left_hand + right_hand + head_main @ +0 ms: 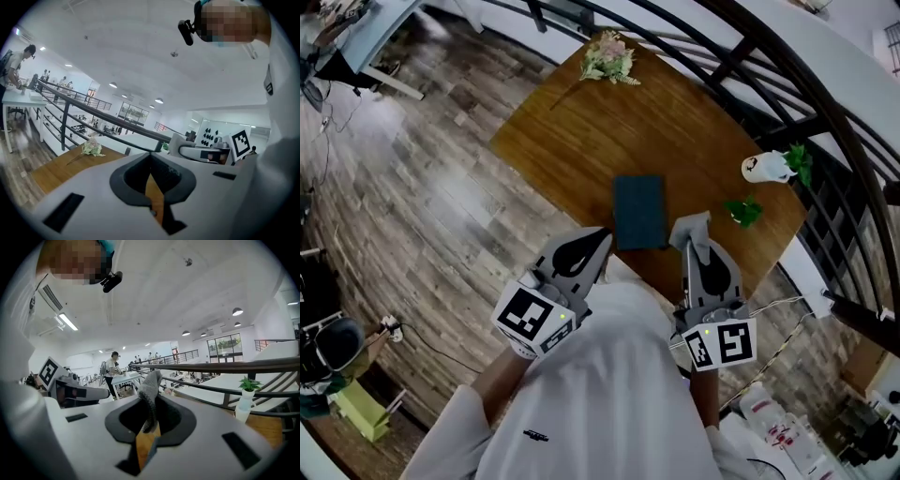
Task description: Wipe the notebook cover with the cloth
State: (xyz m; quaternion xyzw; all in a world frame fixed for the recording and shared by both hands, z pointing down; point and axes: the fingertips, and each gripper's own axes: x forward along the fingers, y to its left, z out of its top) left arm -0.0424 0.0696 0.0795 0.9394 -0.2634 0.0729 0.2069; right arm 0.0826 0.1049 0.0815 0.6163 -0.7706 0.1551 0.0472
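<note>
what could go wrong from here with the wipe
The notebook lies loose near the near edge of the table; with the left gripper not on it, a wipe may push it off. The right gripper pinches only a fold of the cloth, which might slip out.

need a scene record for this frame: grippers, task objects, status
table: wooden
notebook: dark teal, closed, flat near table's near edge
cloth: grey, right of notebook, not on it
left gripper: shut, empty
right gripper: shut on cloth
other: flowers; potted plant
wiping: not yet begun
</note>
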